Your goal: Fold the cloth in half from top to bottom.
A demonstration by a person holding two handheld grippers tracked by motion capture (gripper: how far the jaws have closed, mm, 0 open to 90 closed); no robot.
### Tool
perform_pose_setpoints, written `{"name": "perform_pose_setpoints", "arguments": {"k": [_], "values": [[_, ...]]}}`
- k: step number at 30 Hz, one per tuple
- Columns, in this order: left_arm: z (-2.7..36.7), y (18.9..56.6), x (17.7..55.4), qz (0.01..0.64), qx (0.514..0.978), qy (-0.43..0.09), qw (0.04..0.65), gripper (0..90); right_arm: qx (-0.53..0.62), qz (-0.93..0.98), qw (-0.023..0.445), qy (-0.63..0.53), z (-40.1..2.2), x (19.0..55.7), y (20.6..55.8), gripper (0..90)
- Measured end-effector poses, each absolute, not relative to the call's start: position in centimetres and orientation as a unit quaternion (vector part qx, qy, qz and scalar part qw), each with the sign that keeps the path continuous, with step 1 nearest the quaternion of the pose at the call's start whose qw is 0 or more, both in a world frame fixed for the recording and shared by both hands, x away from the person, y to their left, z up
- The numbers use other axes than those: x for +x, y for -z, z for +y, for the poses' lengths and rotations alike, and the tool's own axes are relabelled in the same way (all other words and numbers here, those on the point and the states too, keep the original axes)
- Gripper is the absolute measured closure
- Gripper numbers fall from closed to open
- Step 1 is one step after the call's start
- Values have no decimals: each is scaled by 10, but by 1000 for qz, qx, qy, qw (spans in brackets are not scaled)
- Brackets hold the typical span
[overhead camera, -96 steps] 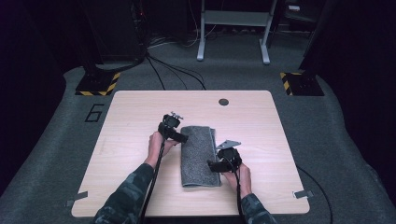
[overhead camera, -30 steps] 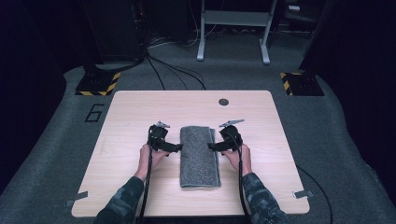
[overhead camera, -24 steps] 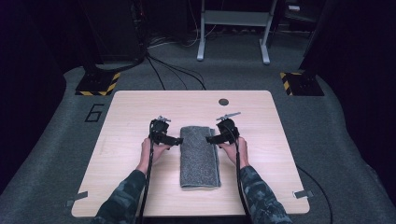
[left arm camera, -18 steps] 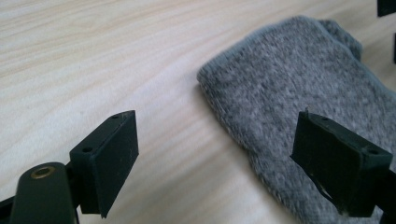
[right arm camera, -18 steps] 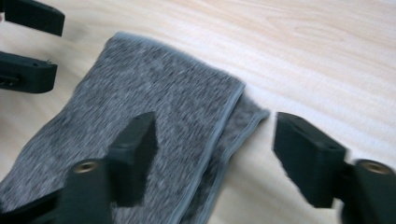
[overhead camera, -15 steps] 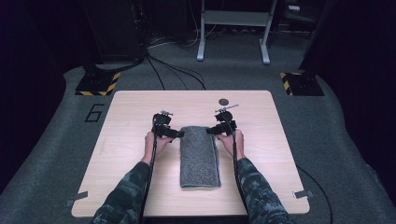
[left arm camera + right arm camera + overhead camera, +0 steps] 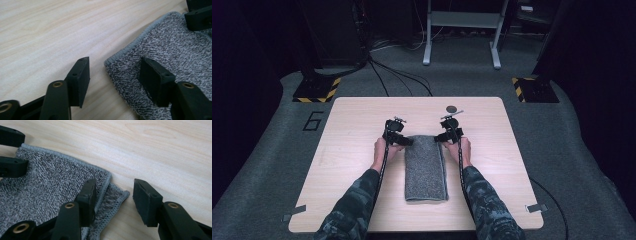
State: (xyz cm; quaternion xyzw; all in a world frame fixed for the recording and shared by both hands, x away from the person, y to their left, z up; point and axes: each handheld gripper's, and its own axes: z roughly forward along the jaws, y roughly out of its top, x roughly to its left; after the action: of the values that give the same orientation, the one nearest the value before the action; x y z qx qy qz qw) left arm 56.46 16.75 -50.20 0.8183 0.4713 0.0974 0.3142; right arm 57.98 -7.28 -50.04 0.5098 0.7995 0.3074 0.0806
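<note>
A folded grey towel (image 7: 426, 167) lies lengthwise in the middle of the wooden table (image 7: 352, 150). My left gripper (image 7: 404, 141) is at the towel's far left corner. In the left gripper view the gripper (image 7: 115, 66) straddles that corner of the towel (image 7: 175, 47), one jaw over bare wood and the other over the cloth. My right gripper (image 7: 443, 137) is at the far right corner. In the right gripper view the gripper (image 7: 113, 187) has the layered corner of the towel (image 7: 50, 182) between its jaws. Both pairs of jaws have just been closing, but the pads are not pressing the cloth.
A small dark disc (image 7: 452, 108) lies on the table beyond the right gripper. Tape tabs (image 7: 536, 208) mark the near corners. Cables (image 7: 397, 75) and hazard-striped bases (image 7: 318, 90) are on the grey floor behind the table.
Both hands slid away from me along the towel's long sides to its far corners. The jaws of both grippers narrowed around those corners. The towel has stayed where it was over the last second.
</note>
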Motion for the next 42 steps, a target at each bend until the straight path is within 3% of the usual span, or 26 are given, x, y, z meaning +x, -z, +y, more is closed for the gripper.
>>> {"name": "perform_pose_setpoints", "arguments": {"k": [5, 9, 14, 21, 30, 42], "values": [[165, 505, 562, 463, 820, -105, 319, 476, 511, 798, 78, -311, -73, 579, 502, 562], [162, 505, 560, 448, 830, -122, 309, 558, 500, 804, 80, -311, -69, 578, 503, 732], [163, 506, 560, 445, 829, -129, 313, 652, 487, 812, 81, -311, -65, 576, 504, 831], [162, 506, 559, 450, 825, -121, 319, 828, 479, 813, 89, -319, -67, 573, 506, 863], [162, 499, 553, 449, 820, -130, 330, 859, 468, 805, 99, -351, -74, 562, 497, 868], [164, 466, 544, 427, 809, -159, 371, 860, 443, 792, 147, -393, -81, 549, 466, 868]]}}
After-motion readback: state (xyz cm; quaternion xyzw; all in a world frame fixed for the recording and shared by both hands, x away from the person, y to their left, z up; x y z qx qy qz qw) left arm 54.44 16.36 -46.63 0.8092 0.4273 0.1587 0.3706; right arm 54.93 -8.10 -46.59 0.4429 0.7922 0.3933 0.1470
